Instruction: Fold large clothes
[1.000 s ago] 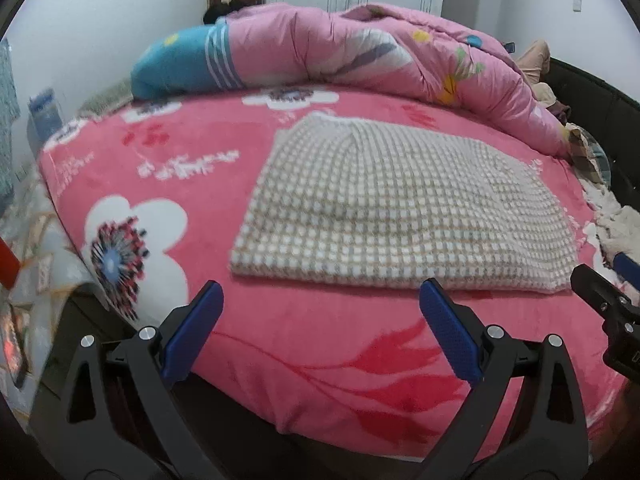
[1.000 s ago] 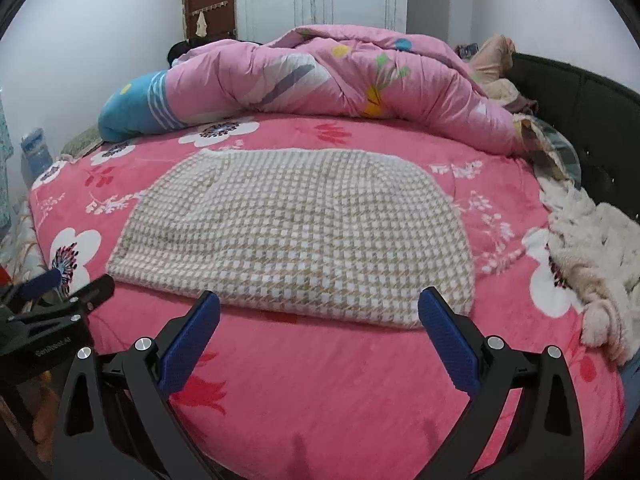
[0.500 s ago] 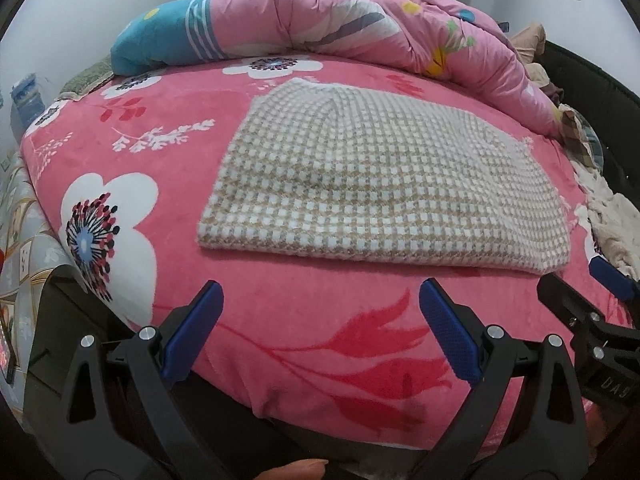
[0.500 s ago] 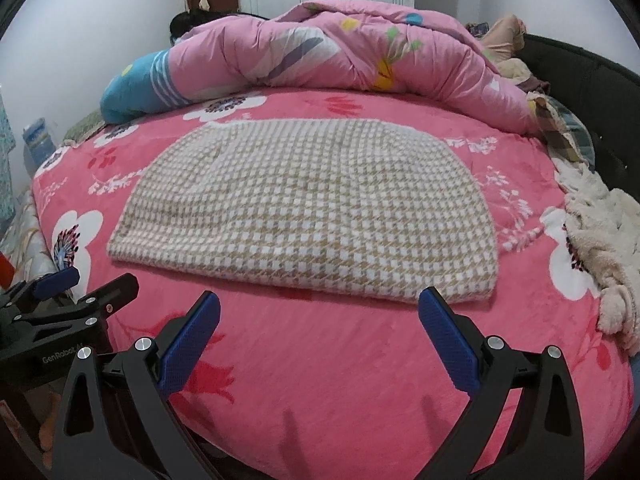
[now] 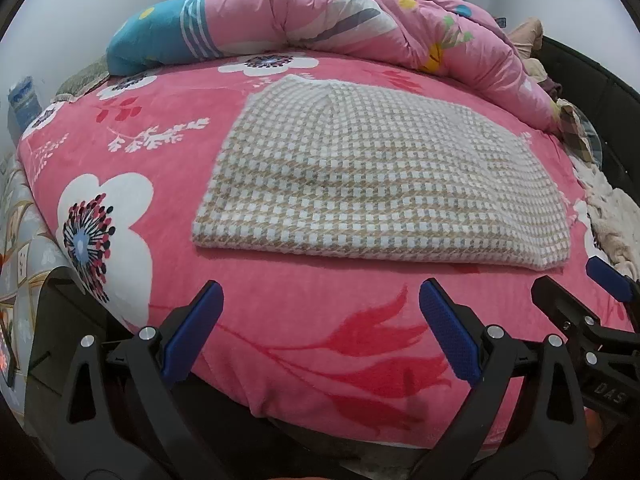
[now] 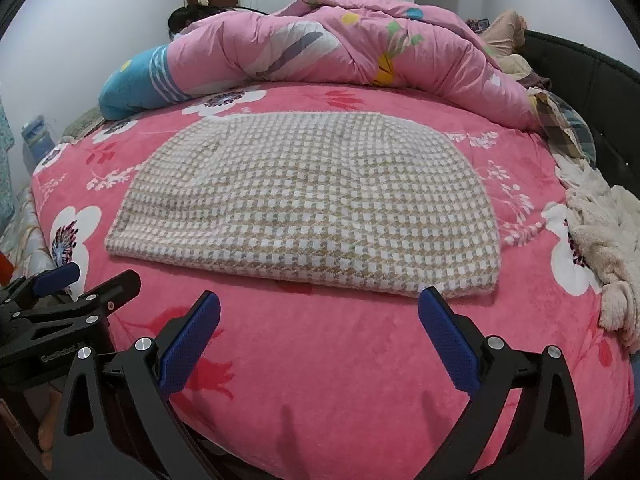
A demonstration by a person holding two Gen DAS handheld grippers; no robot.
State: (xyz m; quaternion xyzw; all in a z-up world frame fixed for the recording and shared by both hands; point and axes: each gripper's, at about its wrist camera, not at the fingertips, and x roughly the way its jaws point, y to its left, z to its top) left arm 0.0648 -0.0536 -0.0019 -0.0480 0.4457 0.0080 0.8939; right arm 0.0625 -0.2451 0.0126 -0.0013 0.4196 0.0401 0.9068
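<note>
A beige and white checked garment (image 5: 372, 176) lies folded flat on the pink flowered bed (image 5: 304, 344); it also shows in the right wrist view (image 6: 308, 204). My left gripper (image 5: 320, 332) is open and empty, above the bed's front edge, short of the garment's near left hem. My right gripper (image 6: 320, 332) is open and empty, just short of the garment's near right corner. The right gripper also shows at the right edge of the left wrist view (image 5: 576, 292), and the left gripper at the left edge of the right wrist view (image 6: 84, 280).
A pink quilt (image 6: 340, 44) with a person under it lies across the far side of the bed. A cream fleece garment (image 6: 608, 240) is heaped at the right edge. A dark bed frame (image 6: 588, 88) curves round the right side.
Both grippers have moved forward and lower toward the garment's near hem, which now looks larger. Both stay open. The garment has not moved.
</note>
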